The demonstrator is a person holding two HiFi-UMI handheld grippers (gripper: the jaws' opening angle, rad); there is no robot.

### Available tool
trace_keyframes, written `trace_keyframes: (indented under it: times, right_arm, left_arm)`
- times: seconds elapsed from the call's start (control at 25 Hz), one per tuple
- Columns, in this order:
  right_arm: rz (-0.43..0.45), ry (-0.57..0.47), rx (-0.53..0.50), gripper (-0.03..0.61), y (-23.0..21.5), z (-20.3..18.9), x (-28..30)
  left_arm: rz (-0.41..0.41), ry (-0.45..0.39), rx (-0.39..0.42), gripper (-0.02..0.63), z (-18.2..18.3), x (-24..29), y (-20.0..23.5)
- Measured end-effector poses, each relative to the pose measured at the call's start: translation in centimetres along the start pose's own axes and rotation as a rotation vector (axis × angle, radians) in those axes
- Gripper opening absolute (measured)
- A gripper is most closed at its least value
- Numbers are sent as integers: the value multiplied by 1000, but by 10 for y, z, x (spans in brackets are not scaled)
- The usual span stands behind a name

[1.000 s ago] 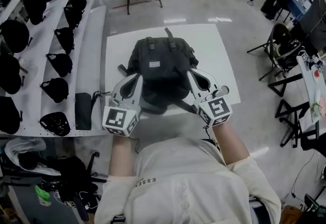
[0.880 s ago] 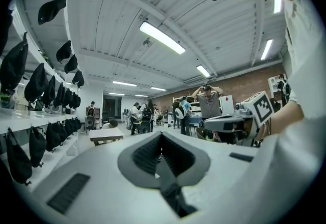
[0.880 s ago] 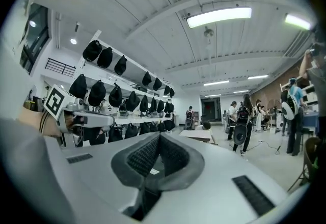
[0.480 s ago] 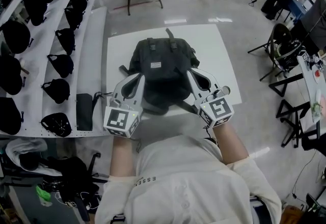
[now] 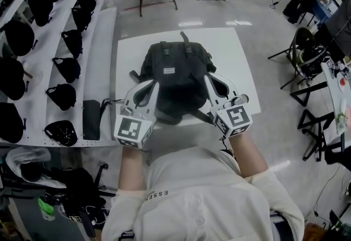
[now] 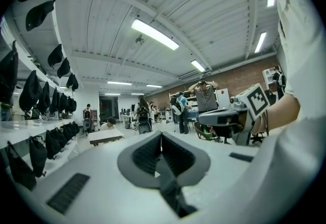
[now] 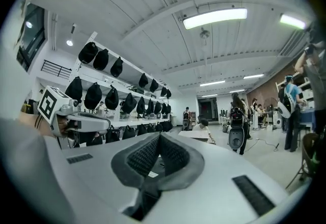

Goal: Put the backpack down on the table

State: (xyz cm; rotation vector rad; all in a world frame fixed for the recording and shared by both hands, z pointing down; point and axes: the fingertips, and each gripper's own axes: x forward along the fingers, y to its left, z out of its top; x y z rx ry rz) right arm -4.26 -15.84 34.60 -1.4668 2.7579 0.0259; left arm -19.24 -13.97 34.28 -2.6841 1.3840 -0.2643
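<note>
The backpack (image 5: pixel 176 73) seemed to rest mid-tabletop (image 5: pixel 241 64). The left tongs (image 5: pixel 156 85) and right tongs (image 5: pixel 207 77) were clenched tight, one each side, probably to lower it evenly.

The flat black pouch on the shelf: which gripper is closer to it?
Left. The left gripper is at the edge of the backpack facing the pouch; the right gripper is at its opposite edge.

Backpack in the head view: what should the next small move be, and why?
Probably lower both hands together, tongs kept shut. The backpack seems to hang over the white table from the left gripper and right gripper, both shut on its dark straps; whether its base rests yet is unclear.
</note>
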Motion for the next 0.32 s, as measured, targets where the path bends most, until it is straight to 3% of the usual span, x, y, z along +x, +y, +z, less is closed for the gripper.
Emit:
trace_keyframes:
  times: [0.32]
  right_arm:
    - [9,21,-13,14,3,-4,0]
  left_arm:
    - [11,21,-7,3,-2,2,-2]
